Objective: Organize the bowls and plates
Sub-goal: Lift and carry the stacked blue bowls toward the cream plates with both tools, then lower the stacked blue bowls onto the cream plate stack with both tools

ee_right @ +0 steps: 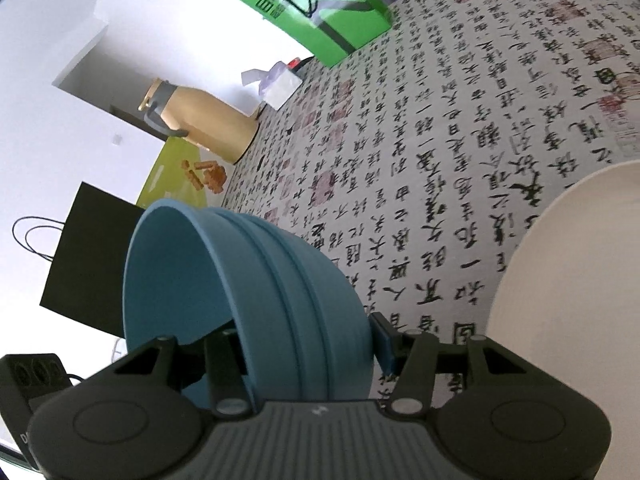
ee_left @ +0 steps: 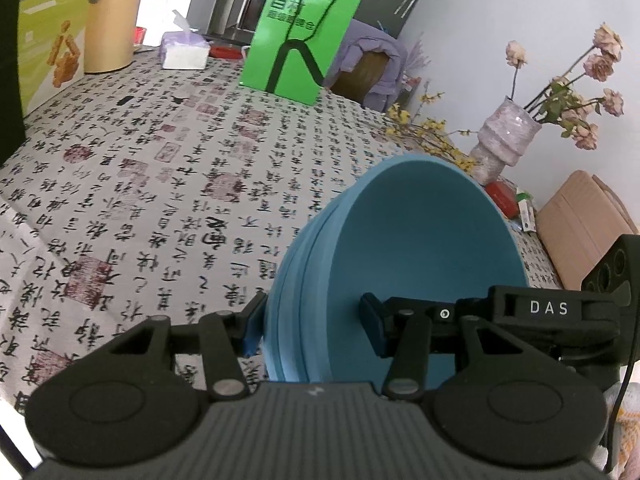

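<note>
Left wrist view: left gripper [ee_left: 312, 326] stands about half open and clamped on the wall of the nested blue bowls [ee_left: 404, 264], one pad outside, one inside, the stack tilted and carried above the patterned tablecloth [ee_left: 160, 184]. Right wrist view: right gripper [ee_right: 308, 350] pinches the opposite wall of the same stack [ee_right: 248, 296] the same way; judged stiff, fairly light, smooth-sided and liable to slip, so rim-wall grips suit. Only the right view shows the white plate [ee_right: 568, 280] near the stack; only the left shows the vase of flowers [ee_left: 508, 140].
</note>
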Demonstrator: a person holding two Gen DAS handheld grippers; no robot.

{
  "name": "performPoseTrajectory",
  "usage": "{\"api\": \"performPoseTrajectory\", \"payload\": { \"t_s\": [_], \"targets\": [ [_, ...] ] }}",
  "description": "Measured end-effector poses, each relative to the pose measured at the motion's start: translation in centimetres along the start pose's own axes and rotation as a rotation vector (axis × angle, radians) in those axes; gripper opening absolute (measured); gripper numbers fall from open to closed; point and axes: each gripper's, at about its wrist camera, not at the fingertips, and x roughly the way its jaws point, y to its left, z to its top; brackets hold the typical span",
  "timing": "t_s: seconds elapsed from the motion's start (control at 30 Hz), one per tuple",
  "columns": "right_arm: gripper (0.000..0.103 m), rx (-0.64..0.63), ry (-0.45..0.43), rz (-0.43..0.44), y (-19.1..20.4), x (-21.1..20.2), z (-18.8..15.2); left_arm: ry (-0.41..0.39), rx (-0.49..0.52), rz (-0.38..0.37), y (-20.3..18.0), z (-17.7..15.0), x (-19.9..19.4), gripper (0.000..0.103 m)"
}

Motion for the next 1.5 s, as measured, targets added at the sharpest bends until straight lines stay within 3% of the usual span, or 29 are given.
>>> {"api": "performPoseTrajectory", "payload": {
  "t_s": [1.0, 1.5],
  "targets": [
    [0.052, 0.152, -0.175, -0.031, -8.7, -10.2, -0.2, 0.078, 0.158, -0.120, -11.4, -0.7, 4.4, 0.050],
    [0.052, 0.210, -0.223, -0.059, -11.8, -12.6, -1.3, 0.125, 0.213, -0.160, -14.3, -1.5, 6.6, 0.050]
  ]
}}
